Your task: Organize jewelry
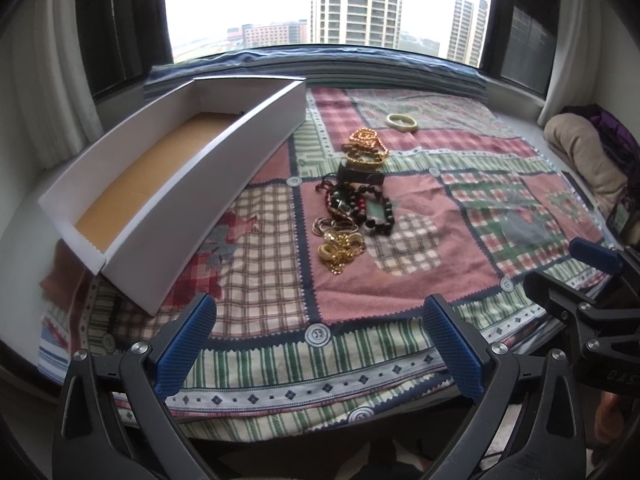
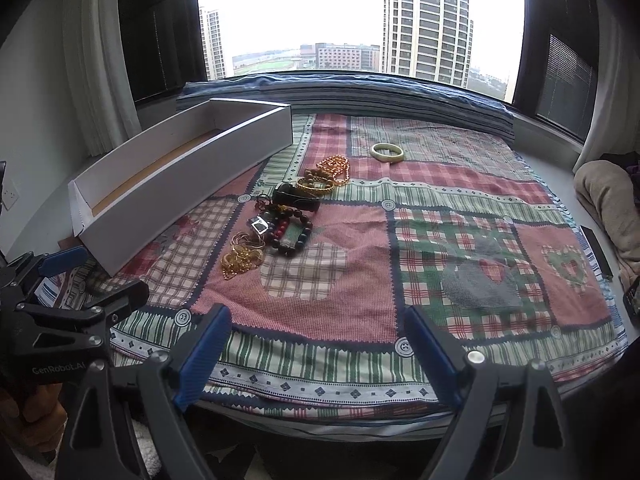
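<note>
Flat grey daylight pours through the window (image 1: 328, 0), blown out white above the towers. The patchwork quilt (image 1: 400, 288) is evenly lit with soft, faint shadows. Fisheye bends every edge; the corners go dark and slightly smeared.

High-rise home bedroom: patchwork quilt (image 2: 360, 280) on window seat, curtains (image 2: 100, 60), towers (image 2: 428, 20) outside

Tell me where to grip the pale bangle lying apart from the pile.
Take the pale bangle across its near rim, one finger inside the ring and one outside, coming down from above. It lies flat on the quilt, so no side gives an edge. The right hand-held gripper, open, looks better placed.
</note>
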`<state>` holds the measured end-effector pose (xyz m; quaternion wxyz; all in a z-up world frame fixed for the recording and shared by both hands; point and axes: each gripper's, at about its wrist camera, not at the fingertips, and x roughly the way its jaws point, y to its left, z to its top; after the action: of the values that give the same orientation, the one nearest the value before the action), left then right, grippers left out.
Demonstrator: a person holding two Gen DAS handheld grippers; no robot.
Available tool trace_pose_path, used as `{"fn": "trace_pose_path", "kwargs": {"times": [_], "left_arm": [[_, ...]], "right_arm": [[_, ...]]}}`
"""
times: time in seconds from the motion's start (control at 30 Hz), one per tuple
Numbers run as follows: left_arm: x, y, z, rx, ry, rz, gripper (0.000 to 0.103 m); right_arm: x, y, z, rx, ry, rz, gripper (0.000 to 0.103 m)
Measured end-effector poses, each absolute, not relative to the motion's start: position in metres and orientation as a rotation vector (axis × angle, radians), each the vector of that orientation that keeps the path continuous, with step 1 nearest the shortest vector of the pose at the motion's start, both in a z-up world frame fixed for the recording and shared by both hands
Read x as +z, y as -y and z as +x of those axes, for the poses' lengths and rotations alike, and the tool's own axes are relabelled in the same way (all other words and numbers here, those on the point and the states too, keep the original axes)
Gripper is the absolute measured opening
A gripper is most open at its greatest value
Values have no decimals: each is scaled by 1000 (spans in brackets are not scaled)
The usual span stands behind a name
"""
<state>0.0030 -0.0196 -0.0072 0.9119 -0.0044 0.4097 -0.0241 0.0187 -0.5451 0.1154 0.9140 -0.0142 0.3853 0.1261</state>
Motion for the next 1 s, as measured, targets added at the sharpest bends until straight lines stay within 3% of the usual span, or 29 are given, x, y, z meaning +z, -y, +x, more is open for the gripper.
{"fn": "trace_pose_path", "kwargs": {"times": [1.0], "left_arm": [[-9, 21, 1, -26, -832, 20, 103]], "right_arm": [[113, 538, 15, 260, -798, -65, 90]]}}
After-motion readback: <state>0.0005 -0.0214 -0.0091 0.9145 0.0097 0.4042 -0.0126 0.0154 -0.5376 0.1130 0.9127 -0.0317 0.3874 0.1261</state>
